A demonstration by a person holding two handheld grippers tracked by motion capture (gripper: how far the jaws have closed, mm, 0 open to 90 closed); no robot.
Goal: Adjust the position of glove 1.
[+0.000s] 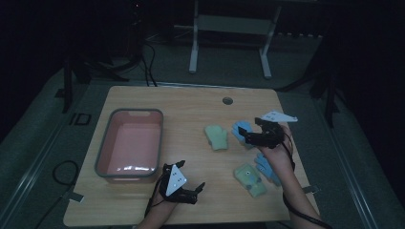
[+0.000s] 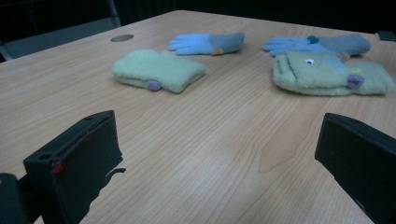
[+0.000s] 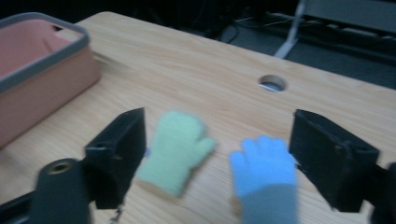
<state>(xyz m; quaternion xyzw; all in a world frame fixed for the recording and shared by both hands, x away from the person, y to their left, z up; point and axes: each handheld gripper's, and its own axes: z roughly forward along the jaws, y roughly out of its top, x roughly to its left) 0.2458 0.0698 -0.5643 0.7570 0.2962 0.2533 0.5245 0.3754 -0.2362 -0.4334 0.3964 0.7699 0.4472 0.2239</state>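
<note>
The wooden table (image 1: 191, 102) carries everything, and the pink bin (image 1: 130, 143) with its grey rim is the handiest landmark. It sits toward the left side, nothing visible inside it. Well to the right of the bin lie four gloves: a green mitten (image 1: 217, 137) nearest the bin, a blue glove (image 1: 242, 130) just beyond it, and nearer the person a second green mitten (image 1: 250, 179) with a second blue glove (image 1: 267, 168) beside it. The right gripper (image 1: 253, 130) hangs over the far blue glove, its jaws spread wide and gripping nothing; in the right gripper view the blue glove (image 3: 266, 175) lies between and below them, the green mitten (image 3: 175, 149) close at its side. The left gripper (image 1: 188, 191) rests low near the bin's front corner, jaws likewise spread and empty. The step looks like picking up that blue glove. To do it well, centre the jaws over its cuff, away from the mitten, lower until the pads straddle the fabric, then close firmly before lifting.
</note>
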